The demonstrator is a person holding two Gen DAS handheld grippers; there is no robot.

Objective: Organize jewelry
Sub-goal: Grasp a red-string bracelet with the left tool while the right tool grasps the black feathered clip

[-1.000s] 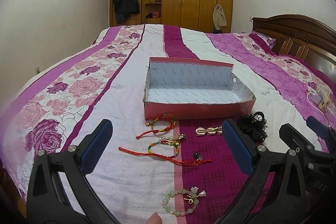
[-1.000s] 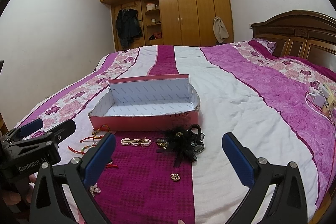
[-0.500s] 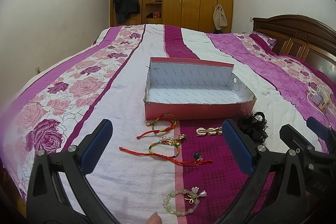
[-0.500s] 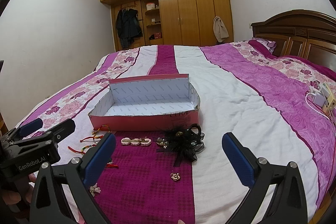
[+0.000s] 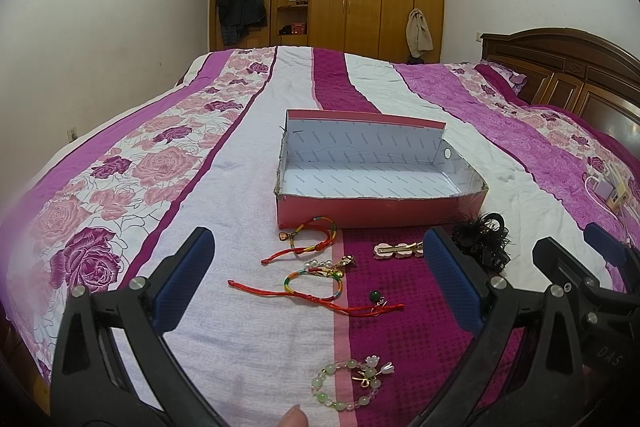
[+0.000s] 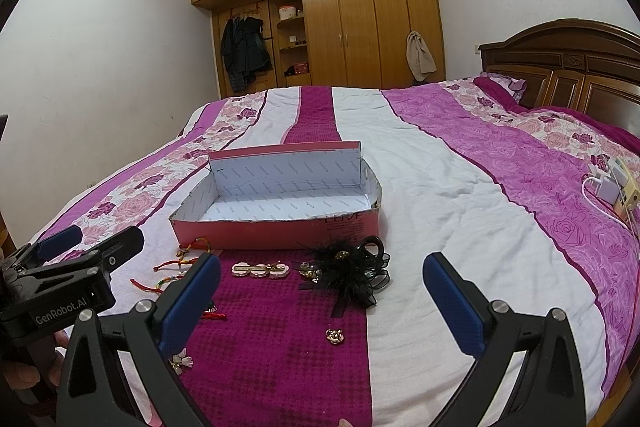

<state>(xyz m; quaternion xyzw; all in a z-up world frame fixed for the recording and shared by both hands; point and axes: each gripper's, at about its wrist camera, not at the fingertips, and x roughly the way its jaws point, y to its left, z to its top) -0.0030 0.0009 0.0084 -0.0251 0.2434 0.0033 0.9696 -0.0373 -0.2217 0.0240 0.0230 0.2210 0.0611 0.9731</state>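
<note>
only my left view shows the green bead bracelet (image 5: 352,385); only my right shows the gold flower brooch (image 6: 335,336), on the bed (image 6: 432,187) before the pink box (image 6: 276,225) marked "love". both hand-held grippers, left (image 5: 318,277) and right (image 6: 322,293), gape wide, holding nothing.

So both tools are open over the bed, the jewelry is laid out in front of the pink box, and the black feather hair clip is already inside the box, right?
Not quite. In the right wrist view the black feather hair clip lies on the bedspread in front of the pink box, which holds nothing. The rest stands.
</note>
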